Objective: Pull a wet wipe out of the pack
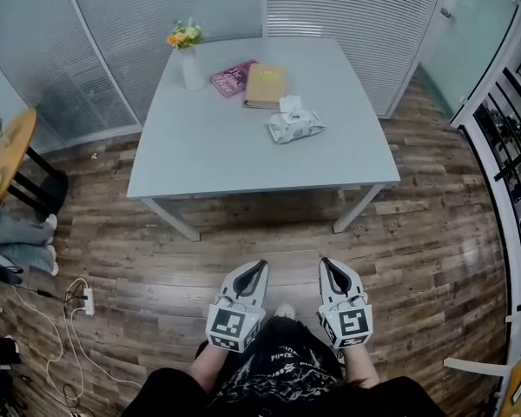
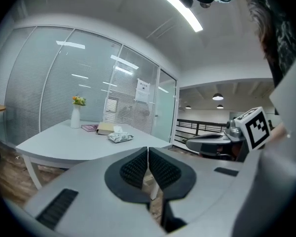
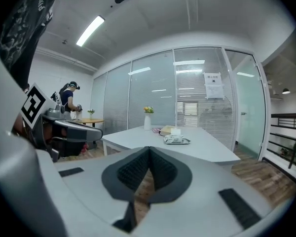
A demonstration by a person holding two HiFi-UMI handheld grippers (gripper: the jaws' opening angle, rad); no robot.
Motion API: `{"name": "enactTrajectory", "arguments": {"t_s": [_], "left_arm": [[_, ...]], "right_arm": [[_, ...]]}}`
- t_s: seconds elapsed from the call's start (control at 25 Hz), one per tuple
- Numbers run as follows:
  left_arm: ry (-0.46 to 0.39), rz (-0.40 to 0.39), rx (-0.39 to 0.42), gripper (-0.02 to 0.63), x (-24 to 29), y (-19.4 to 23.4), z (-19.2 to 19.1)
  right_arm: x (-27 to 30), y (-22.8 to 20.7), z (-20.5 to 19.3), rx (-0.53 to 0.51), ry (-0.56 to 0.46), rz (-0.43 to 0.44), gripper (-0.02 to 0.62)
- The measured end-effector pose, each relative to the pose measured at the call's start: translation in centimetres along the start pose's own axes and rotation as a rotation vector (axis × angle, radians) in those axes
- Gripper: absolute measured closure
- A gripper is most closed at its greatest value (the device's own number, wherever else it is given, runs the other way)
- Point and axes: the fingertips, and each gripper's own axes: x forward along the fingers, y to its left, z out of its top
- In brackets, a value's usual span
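The wet wipe pack point(image 1: 293, 126) lies on the grey table point(image 1: 208, 146), right of middle, with a white wipe sticking up from its top. It shows small in the left gripper view point(image 2: 120, 138) and the right gripper view point(image 3: 176, 140). Both grippers hang over the wooden floor, well short of the table's near edge. My left gripper point(image 1: 262, 266) point(image 2: 148, 149) is shut with nothing in it. Beside it, my right gripper point(image 1: 324, 262) point(image 3: 148, 149) is also shut and empty.
At the table's far side stand a white vase with flowers point(image 1: 189, 57), a pink book point(image 1: 233, 78) and a tan book point(image 1: 265, 85). A round wooden table point(image 1: 9, 153) and cables point(image 1: 69, 320) lie at left. A railing point(image 1: 512, 163) runs along the right. A person point(image 3: 69, 98) stands far off.
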Motion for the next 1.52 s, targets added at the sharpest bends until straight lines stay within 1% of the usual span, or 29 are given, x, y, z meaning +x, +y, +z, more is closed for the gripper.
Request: {"name": "enactTrajectory", "arguments": {"t_s": [0.2, 0.4, 0.6, 0.8, 1.08, 1.52], "left_arm": [[-0.008, 0.021, -0.003, 0.595, 3.2, -1.4, 0.4], [0.004, 0.006, -0.002, 0.595, 5.2, -2.4, 0.2], [0.013, -0.023, -0.003, 0.595, 7.9, -2.1, 0.3], [0.019, -0.075, 0.015, 0.595, 11.9, -1.6, 0.8], [0.027, -0.138, 0.014, 0.595, 17.8, 1.1, 2.6], [0.04, -0.242, 0.037, 0.595, 27.8, 8.3, 6.2]], "right_arm": [[1.1, -3.1, 0.1, -0.006, 0.007, 0.028, 0.597], [1.7, -4.1, -1.1, -0.038, 0.046, 0.053, 0.597], [2.4, -5.0, -1.7, -0.019, 0.062, 0.034, 0.597], [4.1, -7.3, -2.2, 0.0, 0.08, -0.006, 0.597], [9.4, -10.9, -1.5, -0.006, 0.103, -0.05, 0.597], [19.7, -15.3, 1.5, 0.001, 0.13, -0.148, 0.597]]}}
